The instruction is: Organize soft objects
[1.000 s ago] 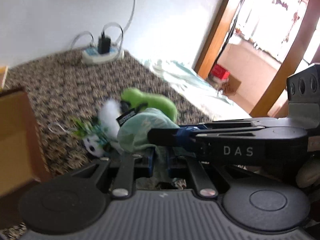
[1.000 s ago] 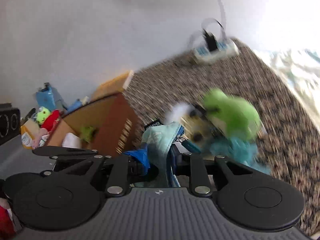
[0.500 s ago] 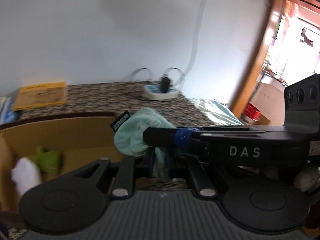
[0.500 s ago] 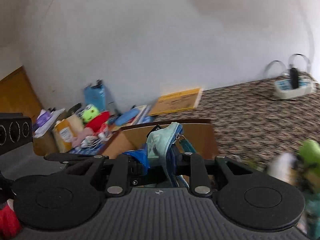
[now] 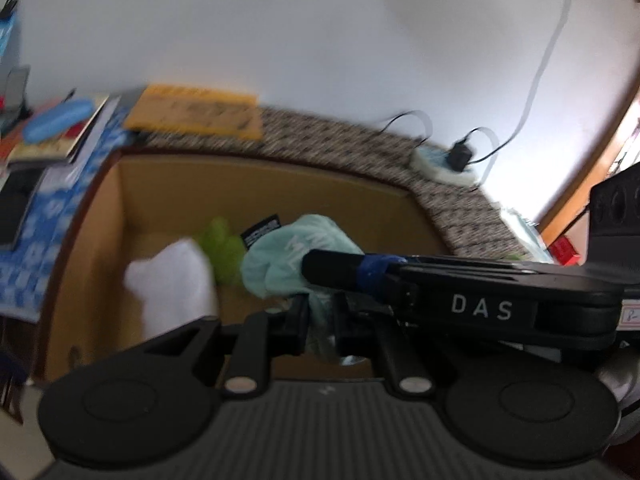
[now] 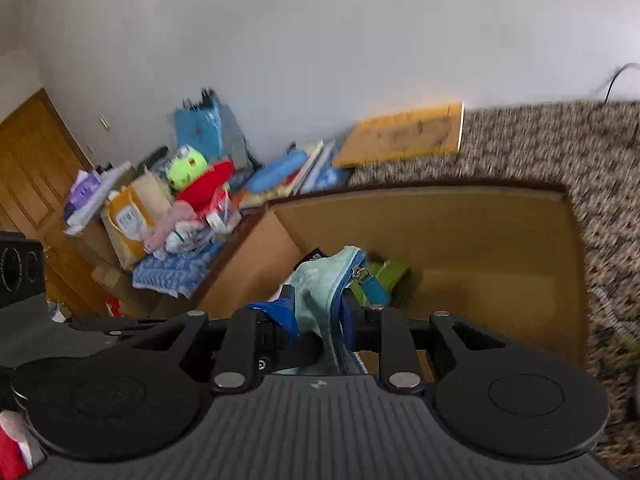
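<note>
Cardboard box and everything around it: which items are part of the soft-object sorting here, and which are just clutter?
In the job:
- mint-green cloth pouch, clamped by both the left gripper and right gripper
- cardboard box
- white soft item and green soft toy in the box

Lying about:
- power strip
- yellow envelope
- books
- pile of bags and toys

A crumpled mint-green pouch (image 5: 288,256) with blue zipper hangs above the cardboard box (image 5: 360,200).
</note>
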